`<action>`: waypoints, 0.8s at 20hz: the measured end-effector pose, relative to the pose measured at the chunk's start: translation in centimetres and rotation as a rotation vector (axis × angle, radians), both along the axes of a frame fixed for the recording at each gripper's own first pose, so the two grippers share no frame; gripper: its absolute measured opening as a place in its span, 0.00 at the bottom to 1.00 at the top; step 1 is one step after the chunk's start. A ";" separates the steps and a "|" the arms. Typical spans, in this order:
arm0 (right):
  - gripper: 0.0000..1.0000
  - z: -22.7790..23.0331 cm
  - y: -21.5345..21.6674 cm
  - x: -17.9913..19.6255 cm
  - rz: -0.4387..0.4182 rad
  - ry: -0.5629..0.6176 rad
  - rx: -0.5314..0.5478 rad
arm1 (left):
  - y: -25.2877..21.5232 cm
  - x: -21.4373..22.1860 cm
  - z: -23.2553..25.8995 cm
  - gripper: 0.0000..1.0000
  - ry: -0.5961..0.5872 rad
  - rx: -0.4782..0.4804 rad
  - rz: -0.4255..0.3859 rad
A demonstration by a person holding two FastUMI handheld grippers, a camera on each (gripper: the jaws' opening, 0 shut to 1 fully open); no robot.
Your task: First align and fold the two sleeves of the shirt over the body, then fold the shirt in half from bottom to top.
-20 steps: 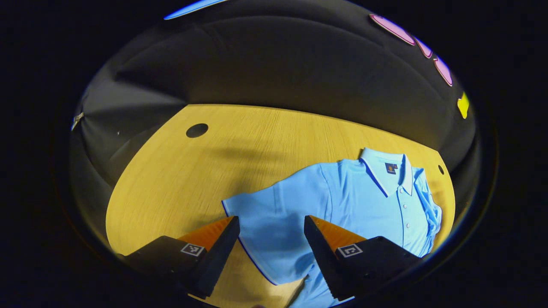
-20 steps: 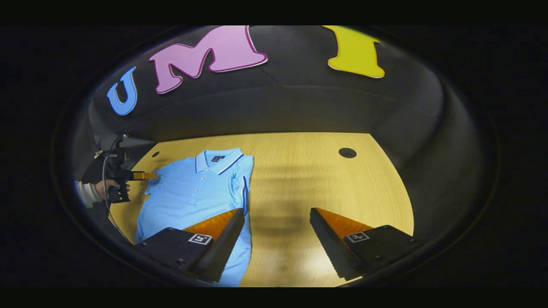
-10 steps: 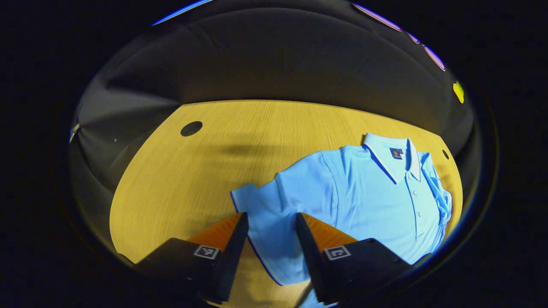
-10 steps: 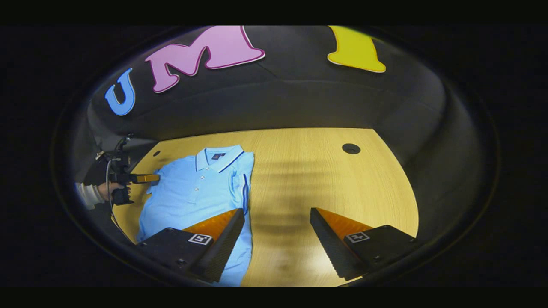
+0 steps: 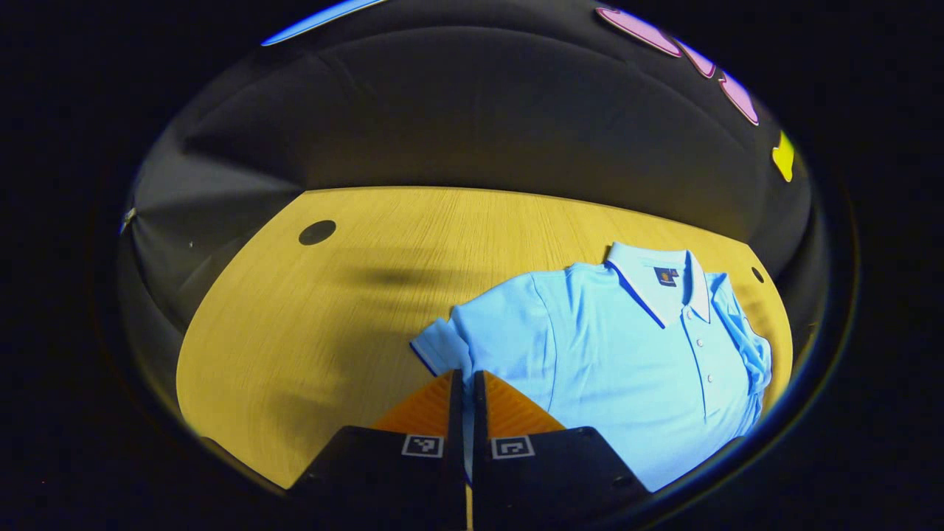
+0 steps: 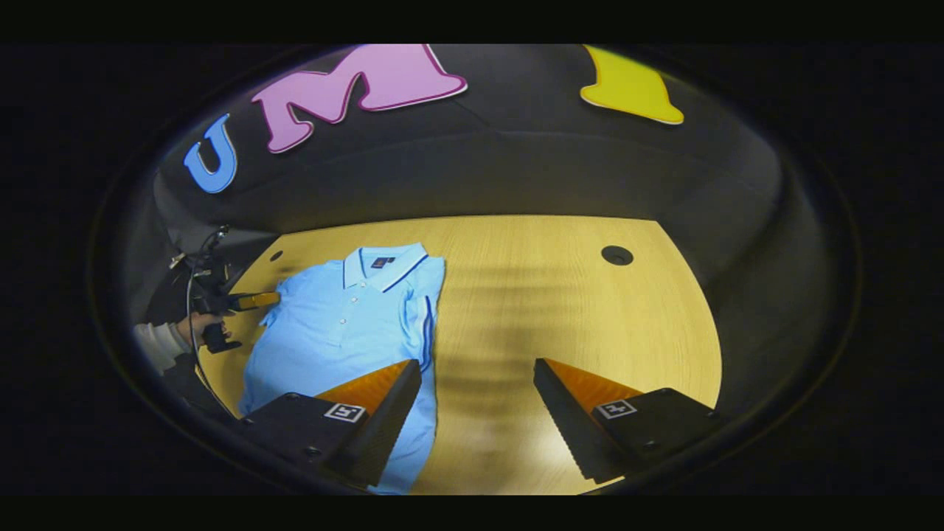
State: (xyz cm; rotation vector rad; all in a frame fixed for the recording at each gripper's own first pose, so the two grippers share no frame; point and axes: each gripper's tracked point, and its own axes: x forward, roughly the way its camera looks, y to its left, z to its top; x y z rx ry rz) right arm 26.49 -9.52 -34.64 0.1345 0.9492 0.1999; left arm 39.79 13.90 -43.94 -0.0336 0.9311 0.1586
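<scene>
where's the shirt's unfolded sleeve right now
In the left gripper view the sleeve lies on the wooden table, left of the shirt body, pinched by the left gripper.

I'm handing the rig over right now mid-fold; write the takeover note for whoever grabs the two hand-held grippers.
Left hand-held gripper: shut on the left sleeve, pinching its cuff edge.
Right hand-held gripper: open, hovering over the shirt's right edge and bare table, holding nothing.
Shirt: blue polo, face up, collar toward the wall.
Done: right sleeve looks already folded over the body.
Left: carry the left sleeve over the body, align it, then fold the hem up to the collar.
</scene>
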 end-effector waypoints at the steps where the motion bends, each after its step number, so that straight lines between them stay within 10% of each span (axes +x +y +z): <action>1: 0.97 0.0 0.4 0.2 0.012 0.002 0.004 | 0.0 0.0 0.0 0.08 0.001 -0.002 0.002; 16: 0.97 0.2 5.6 2.1 0.139 -0.072 0.043 | -5.6 1.9 6.0 0.06 -0.090 -0.041 -0.103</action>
